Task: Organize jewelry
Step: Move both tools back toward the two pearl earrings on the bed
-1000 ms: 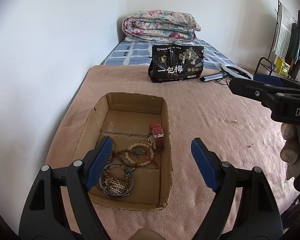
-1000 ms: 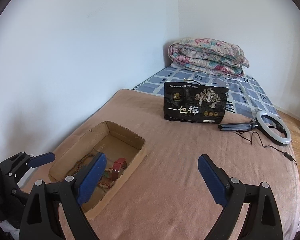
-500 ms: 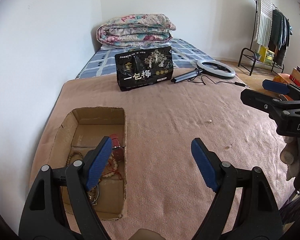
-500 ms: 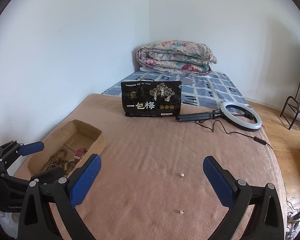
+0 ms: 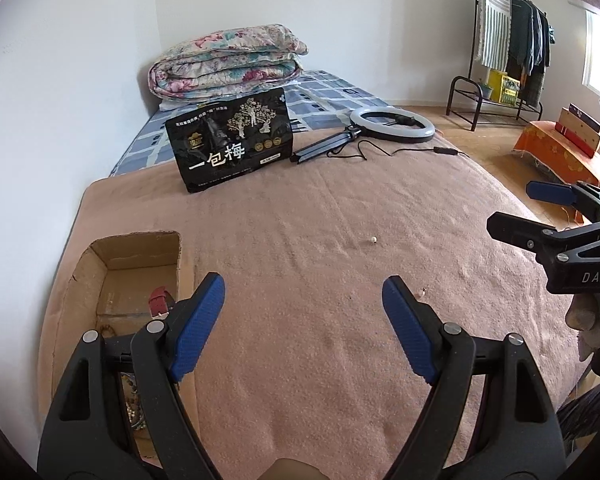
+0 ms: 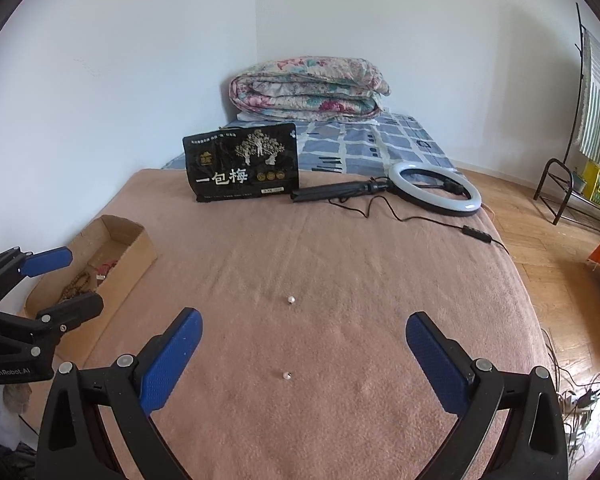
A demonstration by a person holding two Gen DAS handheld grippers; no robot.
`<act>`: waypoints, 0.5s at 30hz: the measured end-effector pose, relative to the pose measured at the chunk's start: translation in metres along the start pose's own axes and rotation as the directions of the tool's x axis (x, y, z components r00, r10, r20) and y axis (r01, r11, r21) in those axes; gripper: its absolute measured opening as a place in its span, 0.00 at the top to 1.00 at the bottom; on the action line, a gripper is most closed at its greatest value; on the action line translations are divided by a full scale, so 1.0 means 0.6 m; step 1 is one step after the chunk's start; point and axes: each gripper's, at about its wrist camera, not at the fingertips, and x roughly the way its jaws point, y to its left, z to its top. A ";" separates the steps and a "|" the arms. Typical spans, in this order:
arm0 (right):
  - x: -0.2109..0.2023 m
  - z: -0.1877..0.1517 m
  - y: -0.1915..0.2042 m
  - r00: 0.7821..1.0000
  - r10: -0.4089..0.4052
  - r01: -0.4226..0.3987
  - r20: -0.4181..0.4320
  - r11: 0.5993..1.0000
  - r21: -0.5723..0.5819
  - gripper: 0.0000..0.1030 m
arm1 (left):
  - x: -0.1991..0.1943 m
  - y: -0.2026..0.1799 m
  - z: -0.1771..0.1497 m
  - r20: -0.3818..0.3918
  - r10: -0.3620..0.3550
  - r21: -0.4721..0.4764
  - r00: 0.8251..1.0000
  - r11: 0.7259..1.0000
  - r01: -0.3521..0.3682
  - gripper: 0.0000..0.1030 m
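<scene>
Pink blanket (image 6: 340, 264) covers the bed. Both the left gripper (image 5: 304, 320) and right gripper (image 6: 304, 364) are spread wide, holding nothing. Two small pearls (image 6: 291, 300) lie ahead of the right one; the cardboard box (image 6: 112, 256) sits to its left.

The left gripper's (image 5: 302, 312) black frame covers most of what lies in the cardboard box (image 5: 136, 246); only a red strap (image 5: 158, 300) and some beads (image 5: 134, 400) peek out. The two tiny pale pieces (image 6: 291, 299) on the blanket (image 6: 340, 260) are too small to identify. The clothes rack (image 6: 596, 120) runs off the right edge
</scene>
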 end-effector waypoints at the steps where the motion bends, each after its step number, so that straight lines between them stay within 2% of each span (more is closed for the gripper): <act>1: 0.003 -0.006 -0.008 1.000 -0.002 0.002 -0.008 1.000 0.009 0.00 | 0.005 -0.005 -0.001 -0.006 -0.005 0.007 1.000 1.000 0.005 0.19; 6: 0.018 -0.034 -0.035 0.999 0.017 -0.015 -0.045 0.999 0.036 0.01 | 0.027 -0.022 -0.004 -0.041 -0.050 0.018 0.998 0.999 0.051 0.19; 12: 0.037 -0.059 -0.042 0.998 0.029 -0.029 -0.064 1.000 0.009 0.08 | 0.064 -0.026 -0.016 -0.096 -0.084 -0.030 0.992 0.996 0.081 0.19; 15: 0.056 -0.072 -0.039 0.994 0.058 -0.059 -0.095 0.998 -0.005 0.20 | 0.083 -0.035 -0.013 -0.092 -0.081 -0.019 0.992 0.997 0.079 0.19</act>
